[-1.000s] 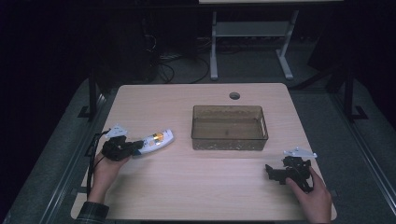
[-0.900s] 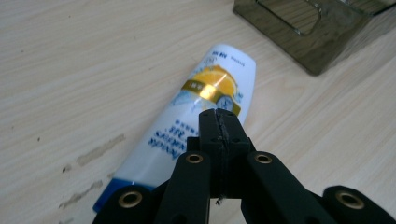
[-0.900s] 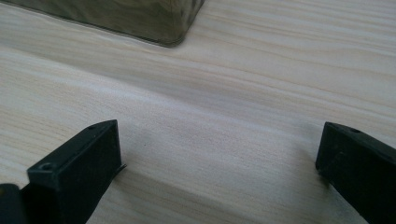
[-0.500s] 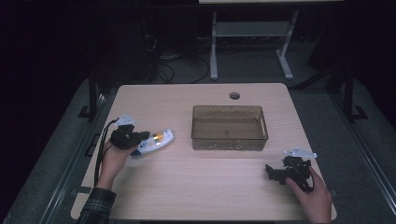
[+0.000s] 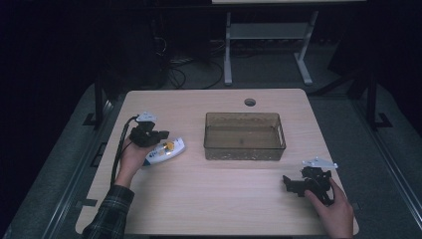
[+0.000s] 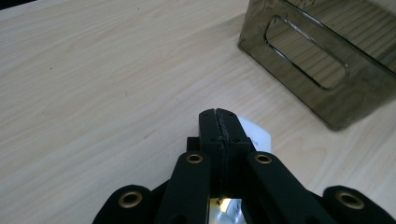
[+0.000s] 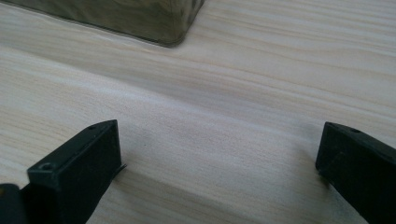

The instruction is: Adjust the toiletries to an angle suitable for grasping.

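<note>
Now, left tool (image 5: 158, 135) clamped on white tube (image 5: 166, 151) — long axis slanting toward bin (image 5: 244, 149), right tool (image 5: 293, 183) wide open — empty.

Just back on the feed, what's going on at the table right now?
The left gripper is shut on a white packet, held close above the table to the left of the clear brown bin. The right gripper rests near the table's front right corner, jaws wide open with nothing between them. The bin looks empty.
</note>
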### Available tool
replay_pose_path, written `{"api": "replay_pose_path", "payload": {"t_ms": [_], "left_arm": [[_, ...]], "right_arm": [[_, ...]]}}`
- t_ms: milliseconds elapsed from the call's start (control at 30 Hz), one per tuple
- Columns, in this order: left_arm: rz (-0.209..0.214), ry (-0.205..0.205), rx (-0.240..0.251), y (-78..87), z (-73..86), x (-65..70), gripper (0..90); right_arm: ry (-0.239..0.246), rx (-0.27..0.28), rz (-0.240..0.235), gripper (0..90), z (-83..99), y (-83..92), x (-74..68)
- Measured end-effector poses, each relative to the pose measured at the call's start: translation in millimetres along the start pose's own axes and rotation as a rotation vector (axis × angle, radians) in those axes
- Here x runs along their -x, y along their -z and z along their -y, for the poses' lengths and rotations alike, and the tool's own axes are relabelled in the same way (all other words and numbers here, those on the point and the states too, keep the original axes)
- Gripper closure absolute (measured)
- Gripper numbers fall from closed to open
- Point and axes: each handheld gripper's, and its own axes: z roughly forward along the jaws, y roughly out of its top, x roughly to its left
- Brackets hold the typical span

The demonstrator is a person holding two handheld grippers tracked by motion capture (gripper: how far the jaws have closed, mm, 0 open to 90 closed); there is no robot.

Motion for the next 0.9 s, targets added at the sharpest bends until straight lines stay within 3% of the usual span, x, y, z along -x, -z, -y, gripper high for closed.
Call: {"api": "replay_pose_path", "payload": {"t_ms": [400,600,900], "left_arm": [[-0.022,0.007,-0.093,-43.2,-8.1,-6.0,89.4],[-0.016,-0.002,-0.125,-49.7,-8.6,-3.2,89.4],[0.006,-0.004,-0.127,-49.8,-4.2,3.7,89.4]], "right_arm": [[0.000,0.000,0.000,0.0,0.0,0.0,0.0],[0.000,0.000,0.000,0.0,0.0,0.0,0.0],[-0.001,0.000,0.000,0.0,0.0,0.0,-0.1]]}}
